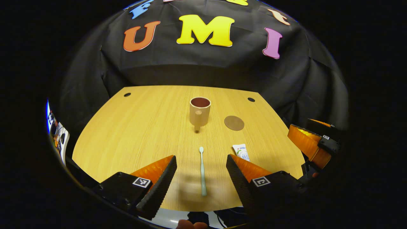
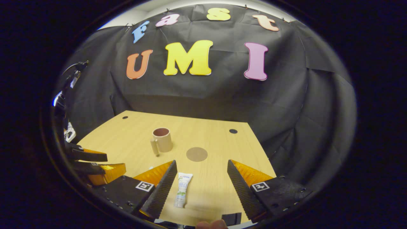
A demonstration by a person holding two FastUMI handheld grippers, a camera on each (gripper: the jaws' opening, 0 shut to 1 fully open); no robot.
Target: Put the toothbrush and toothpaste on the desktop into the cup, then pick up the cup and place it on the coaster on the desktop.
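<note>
Desk (image 1: 133,133): cup (image 1: 200,111) at 12 o'clock, coaster (image 1: 234,122) at its 3 o'clock, apart.

Toothbrush (image 1: 202,171) lies flat between left gripper (image 1: 201,170) fingers, spread wide.

Toothpaste (image 2: 183,189) lies flat between right gripper (image 2: 202,181) fingers, also spread.

Risks: thin brush may slip from the pinch; tube may knock the light cup over.

Tube print is too small to read.

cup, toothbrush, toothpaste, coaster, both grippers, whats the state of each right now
cup: upright on the desktop, nothing in it, off the coaster
toothbrush: lying flat on the desktop, between the left gripper's fingers, not gripped
toothpaste: lying flat, between the right gripper's fingers, not gripped
coaster: flat, bare, beside the cup
left gripper: open
right gripper: open
</note>
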